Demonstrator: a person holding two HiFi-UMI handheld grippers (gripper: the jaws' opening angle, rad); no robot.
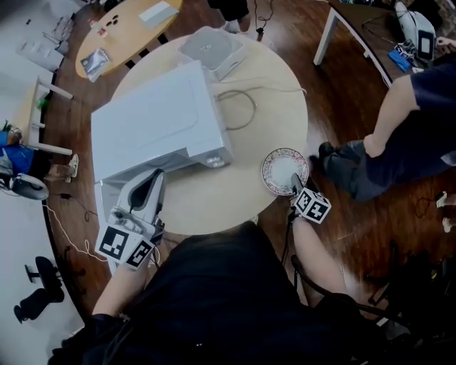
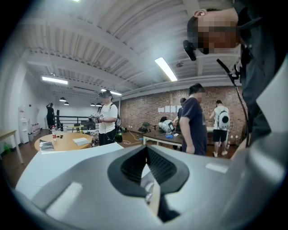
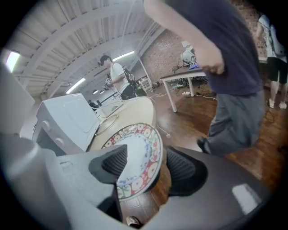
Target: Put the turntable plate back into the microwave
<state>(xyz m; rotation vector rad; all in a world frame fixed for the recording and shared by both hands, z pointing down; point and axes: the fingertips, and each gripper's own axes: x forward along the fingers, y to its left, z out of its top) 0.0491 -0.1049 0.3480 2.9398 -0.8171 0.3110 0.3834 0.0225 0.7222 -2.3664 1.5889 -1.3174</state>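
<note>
The white microwave stands on the left half of the round beige table. The flower-rimmed turntable plate lies near the table's right edge. My right gripper is at the plate's near rim. In the right gripper view the plate sits between the wide jaws of my right gripper, open, with a gap beside the right pad; the microwave shows behind. My left gripper points at the microwave's front. In its own view my left gripper has its tips together; anything between them is unclear.
A grey box and a looped cable lie on the table behind the microwave. A person stands close to the table's right side. An oval wooden table and a white table stand farther off.
</note>
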